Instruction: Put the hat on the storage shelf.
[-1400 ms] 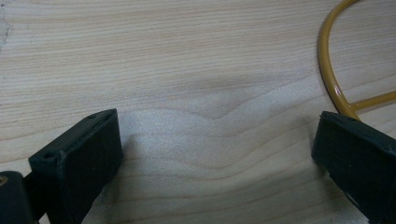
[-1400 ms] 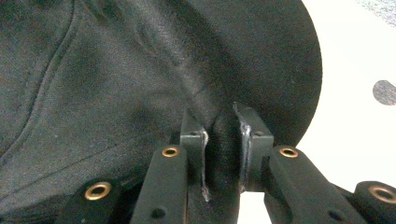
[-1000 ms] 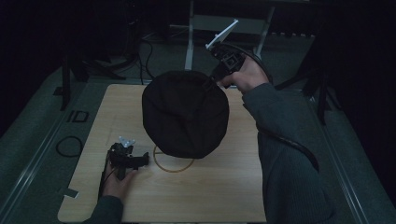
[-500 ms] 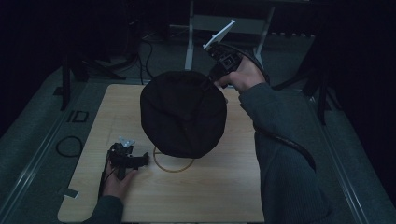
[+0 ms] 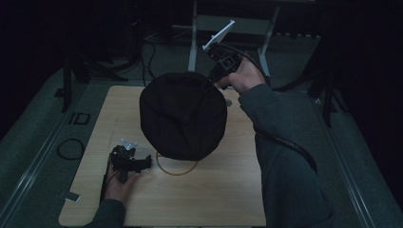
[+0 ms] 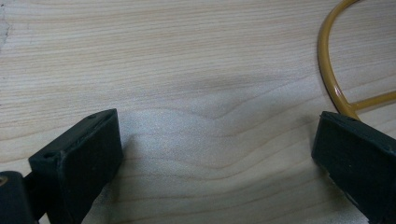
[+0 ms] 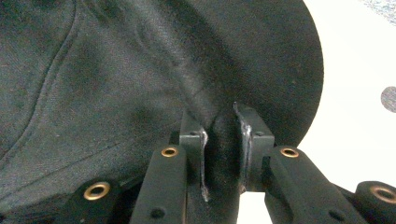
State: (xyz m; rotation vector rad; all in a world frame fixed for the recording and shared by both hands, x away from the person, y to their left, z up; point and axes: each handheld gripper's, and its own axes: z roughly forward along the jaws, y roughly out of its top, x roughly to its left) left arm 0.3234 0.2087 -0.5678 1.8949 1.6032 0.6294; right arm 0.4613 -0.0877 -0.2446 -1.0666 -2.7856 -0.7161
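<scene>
A black fabric hat (image 5: pixel 183 115) hangs above the middle of the wooden table (image 5: pixel 228 190). My right gripper (image 5: pixel 214 80) is raised at the far side and shut on a fold of the hat's edge (image 7: pixel 223 140); the dark cloth (image 7: pixel 116 79) spreads up and left of the jaws. Under the hat lies a yellow wire ring (image 5: pixel 177 167), partly covered by it. My left gripper (image 5: pixel 142 163) rests low on the table at the near left, open, with bare wood between its jaws. The ring (image 6: pixel 332 74) curves just past its right jaw.
Black stands and cables (image 5: pixel 152 50) sit on the grey floor beyond the table's far edge, and a light metal frame (image 5: pixel 195 33) rises behind. A dark cable loop (image 5: pixel 70 148) lies on the floor to the left. A small round mark (image 5: pixel 229 102) shows on the tabletop near the right hand.
My right gripper has lifted the hat slightly higher and toward the left. The left gripper has stayed in place.
</scene>
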